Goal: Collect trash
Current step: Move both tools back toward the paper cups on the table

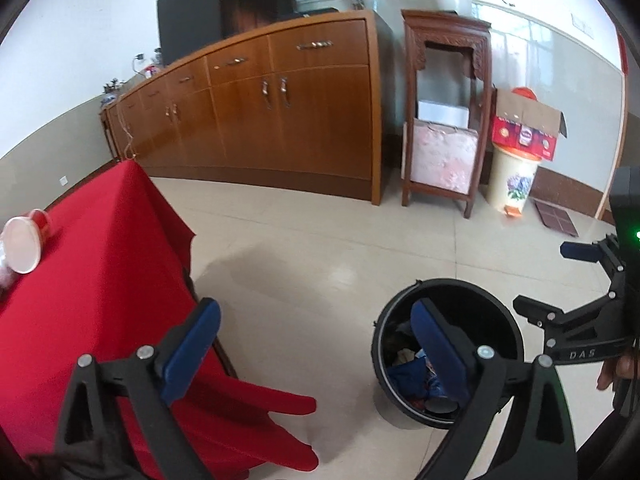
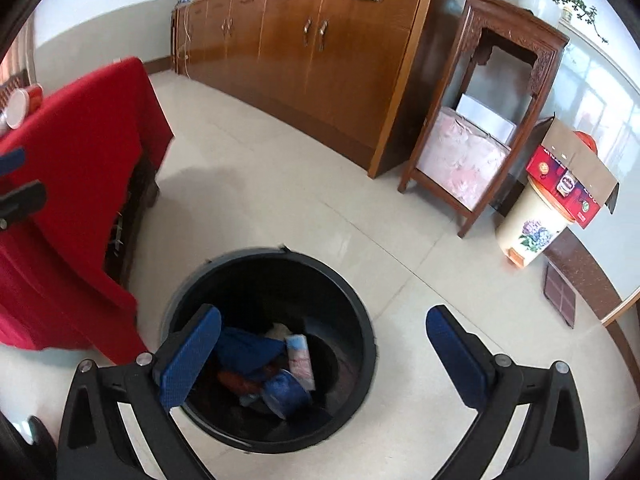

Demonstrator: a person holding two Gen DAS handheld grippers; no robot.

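Note:
A black round trash bin point(image 2: 360, 320) stands on the tiled floor with blue, red and white wrappers point(image 2: 280, 364) inside. My right gripper point(image 2: 324, 356) is open and empty, hovering over the bin's right side. In the left wrist view the bin point(image 1: 500, 312) is at lower right, and my left gripper point(image 1: 316, 352) is open and empty between the red-clothed table point(image 1: 100, 260) and the bin. A red-and-white paper cup point(image 1: 24, 240) lies on its side on the table; it also shows in the right wrist view point(image 2: 20, 106). The right gripper shows at the right edge of the left wrist view point(image 1: 576, 248).
A long wooden cabinet point(image 1: 280, 120) lines the back wall. A carved wooden stand point(image 1: 444, 120) holds a pink cushion. A cream floral bin point(image 1: 512, 180) carries a red cardboard box point(image 1: 528, 128). A dark floor vent point(image 1: 556, 218) lies near the wall.

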